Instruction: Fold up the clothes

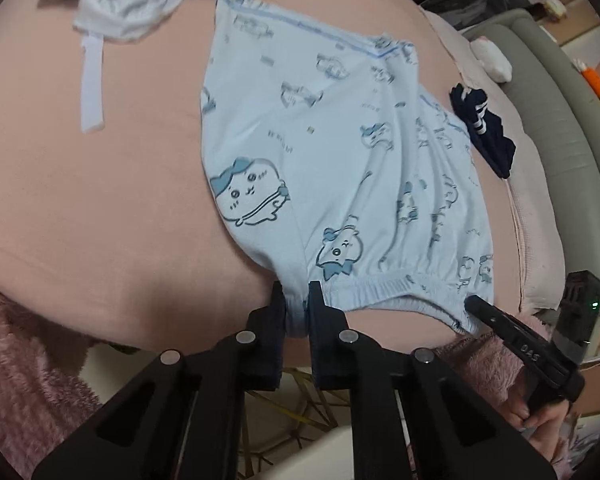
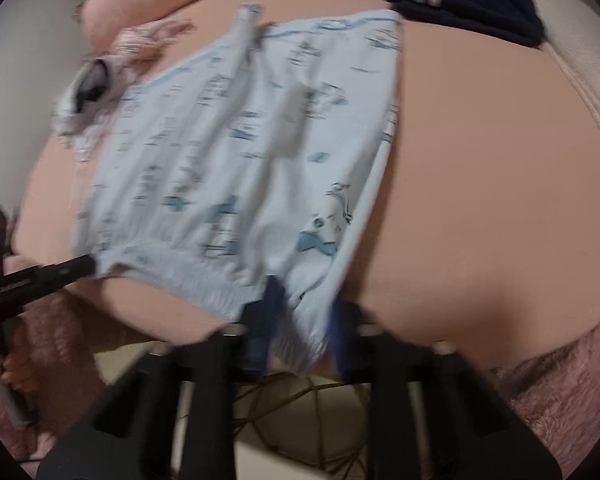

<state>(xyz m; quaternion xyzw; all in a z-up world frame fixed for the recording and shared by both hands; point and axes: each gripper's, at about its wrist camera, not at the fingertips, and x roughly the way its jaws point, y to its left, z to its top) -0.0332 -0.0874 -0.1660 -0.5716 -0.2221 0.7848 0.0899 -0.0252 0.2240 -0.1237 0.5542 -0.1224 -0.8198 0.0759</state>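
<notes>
Lying spread across the pink bed (image 1: 100, 200), with their elastic waistband (image 1: 380, 292) running along the bed's near edge and the legs reaching toward the far side, the light blue printed shorts (image 1: 320, 140) are looking thin, soft and very light, so they are likely to sag and crease wherever they are not supported (nothing fragile about them, and the cotton-like weave should not be slipping much). Taking hold at the two ends of the waistband seems the sensible grip, since the gathered elastic is giving the pads something thicker to bite. The left gripper (image 1: 298, 312) is pinching a bunched fold at one waistband end, its jaws drawn nearly together on the cloth. The right gripper (image 2: 302, 320) is doing the same at the other end; that view is blurred, yet fabric is sitting between its fingers. A dark navy garment (image 1: 484, 128) is lying near the bed's far right edge, and a white garment (image 1: 120, 8) toward the far left corner.
</notes>
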